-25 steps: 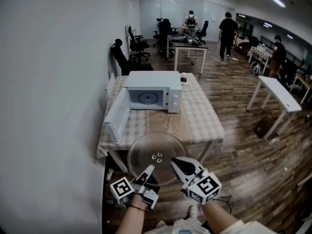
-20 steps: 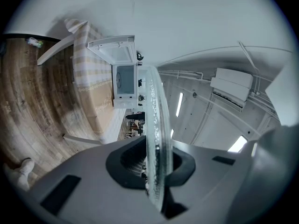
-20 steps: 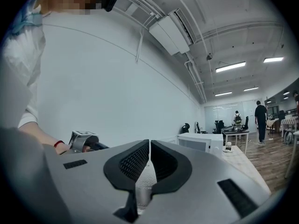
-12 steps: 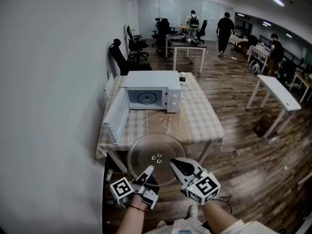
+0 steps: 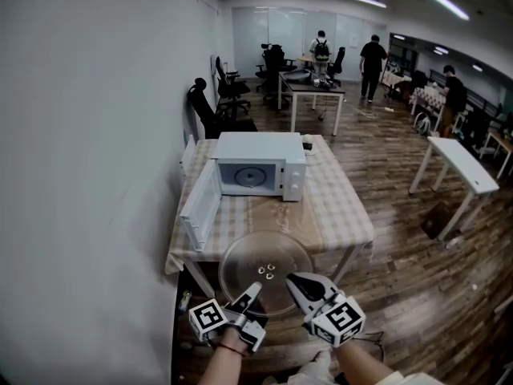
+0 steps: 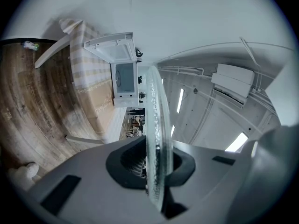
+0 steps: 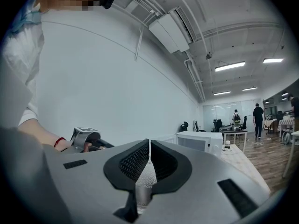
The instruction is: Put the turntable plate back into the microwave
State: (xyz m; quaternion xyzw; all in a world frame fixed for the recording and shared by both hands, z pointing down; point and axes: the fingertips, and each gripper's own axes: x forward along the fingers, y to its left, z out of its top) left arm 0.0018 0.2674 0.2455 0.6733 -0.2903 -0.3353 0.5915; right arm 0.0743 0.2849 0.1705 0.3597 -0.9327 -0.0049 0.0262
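The round clear glass turntable plate (image 5: 264, 265) is held level in the air just short of the table's near edge. My left gripper (image 5: 253, 292) is shut on its near rim, and my right gripper (image 5: 295, 282) is shut on the rim beside it. In the left gripper view the plate (image 6: 157, 125) runs edge-on between the pads. In the right gripper view the glass rim (image 7: 148, 174) is pinched by the shut jaws. The white microwave (image 5: 261, 172) stands at the back of the table with its door (image 5: 200, 208) swung open to the left; its cavity faces me.
The table (image 5: 341, 211) has a checked cloth and stands against the white wall at left. A small dark object (image 5: 307, 144) lies beside the microwave. Behind are office chairs (image 5: 212, 107), a white desk (image 5: 461, 165) at right and several people far off on the wooden floor.
Both grippers keep their hold on the plate. The table and microwave now sit a little lower in the head view. The people at the back have walked further away.
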